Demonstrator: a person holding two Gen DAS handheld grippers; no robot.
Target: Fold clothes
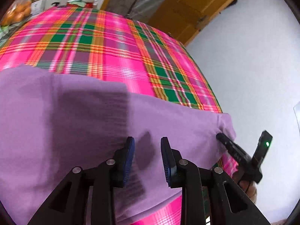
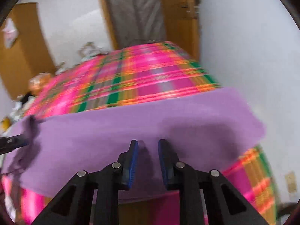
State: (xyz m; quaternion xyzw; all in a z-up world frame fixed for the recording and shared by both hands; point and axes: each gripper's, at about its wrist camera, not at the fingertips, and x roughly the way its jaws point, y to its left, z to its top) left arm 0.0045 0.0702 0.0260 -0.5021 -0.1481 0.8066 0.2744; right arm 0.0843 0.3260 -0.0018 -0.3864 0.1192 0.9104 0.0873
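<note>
We find a plain lilac cloth garment (image 1: 78, 112) lying on the bright pink, green and orange plaid bedspread (image 1: 97, 46), near its front edge. Our left gripper (image 1: 147, 151) and right gripper (image 2: 148, 151) stand above it, blue pads spread, nothing pinched between them in either wrist view.

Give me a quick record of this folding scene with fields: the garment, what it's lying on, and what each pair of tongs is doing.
garment: purple garment, lying spread out
surface: pink plaid cloth
left tongs: open, over the garment, nothing pinched
right tongs: open, over the garment, nothing pinched
fold: not visibly under way
</note>
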